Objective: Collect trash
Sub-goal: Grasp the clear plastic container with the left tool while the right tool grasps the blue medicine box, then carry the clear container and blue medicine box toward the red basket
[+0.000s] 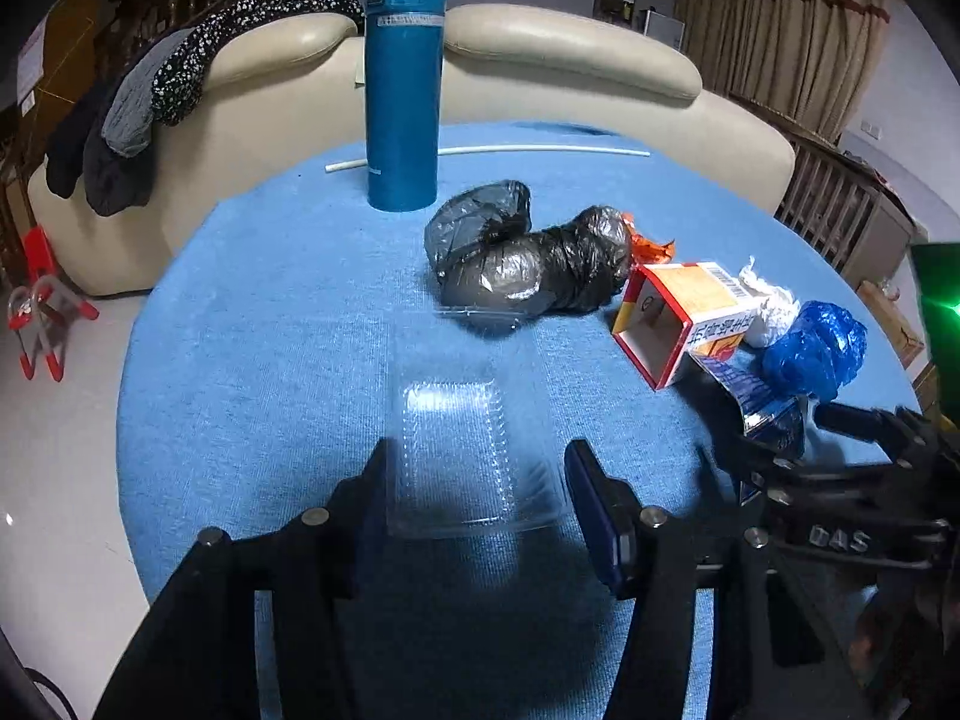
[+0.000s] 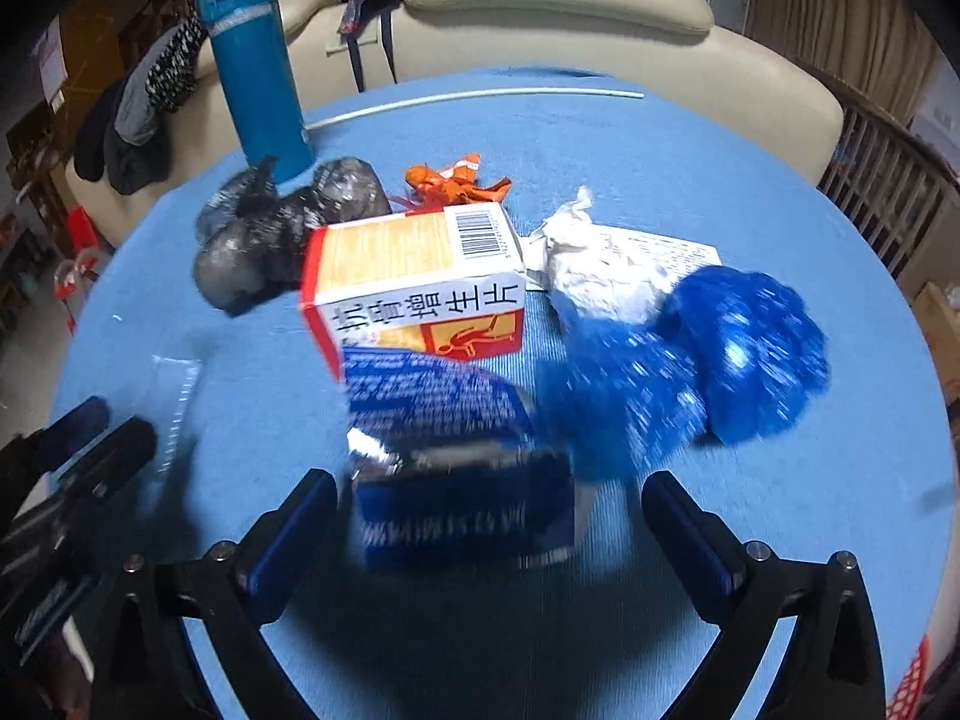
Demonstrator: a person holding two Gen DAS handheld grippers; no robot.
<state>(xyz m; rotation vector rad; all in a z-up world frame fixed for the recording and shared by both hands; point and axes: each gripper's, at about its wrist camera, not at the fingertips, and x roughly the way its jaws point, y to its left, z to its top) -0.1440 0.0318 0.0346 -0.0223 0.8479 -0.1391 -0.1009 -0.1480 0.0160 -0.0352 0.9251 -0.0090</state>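
Note:
My left gripper (image 1: 478,450) is shut on a clear plastic clamshell box (image 1: 456,420) that lies on the blue table (image 1: 270,300), a pad on each of its sides. My right gripper (image 2: 487,480) stands wide open around a blue foil packet (image 2: 444,450), its right finger clear of the packet. Behind the packet lie a red and white carton (image 2: 414,282), a crumpled blue bag (image 2: 720,360), white crumpled paper (image 2: 600,270), an orange wrapper (image 2: 456,180) and a black bag bundle (image 2: 270,234). The right wrist view is blurred.
A tall blue flask (image 1: 402,90) stands upright at the back of the table, in front of a thin white rod (image 1: 540,150). A cream sofa (image 1: 570,60) with clothes draped over it runs behind the table. Bare floor lies to the left.

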